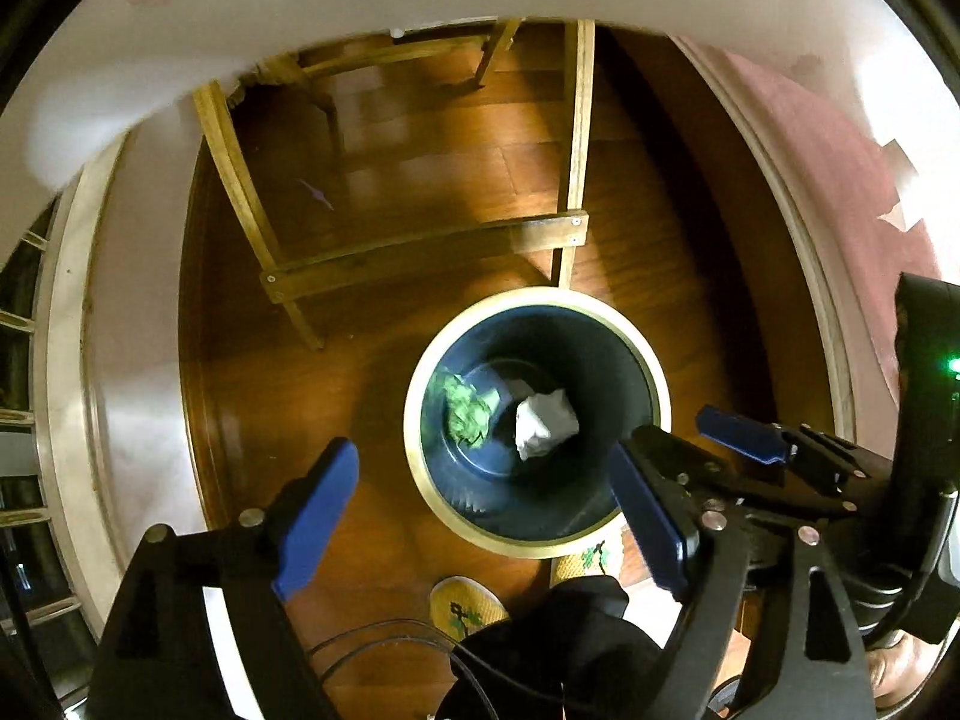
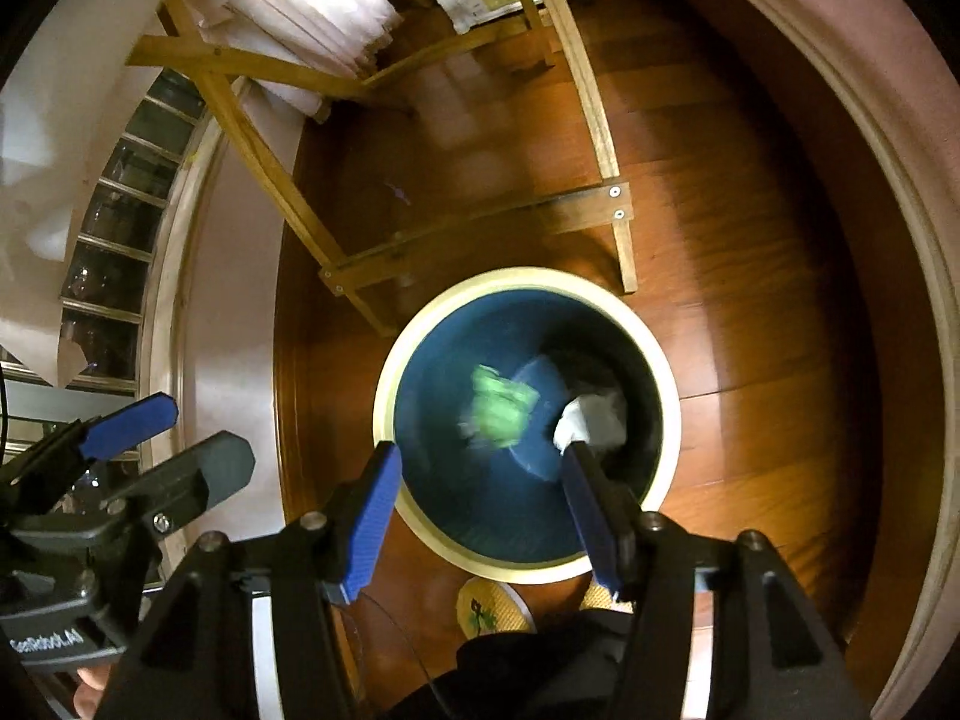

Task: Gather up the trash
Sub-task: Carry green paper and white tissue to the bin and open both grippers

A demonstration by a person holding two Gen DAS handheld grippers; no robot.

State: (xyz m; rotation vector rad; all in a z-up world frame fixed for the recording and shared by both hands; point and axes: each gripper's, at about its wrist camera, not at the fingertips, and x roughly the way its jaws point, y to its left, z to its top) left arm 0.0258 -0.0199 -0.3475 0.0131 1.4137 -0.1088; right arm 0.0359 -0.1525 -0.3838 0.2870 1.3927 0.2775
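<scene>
A dark blue bin with a cream rim stands on the wood floor right below both grippers. Inside it are a crumpled green paper, blurred in the right wrist view, and a crumpled white paper. My left gripper hangs over the bin's left edge, open, with nothing between its blue pads. My right gripper hangs over the bin's near side, open and empty too. One of its fingertips overlaps the white paper in its own view.
A wooden frame with legs and a crossbar stands just behind the bin. The person's patterned slippers are at the bin's near side, with a thin cable by them. A pale baseboard curves along the left.
</scene>
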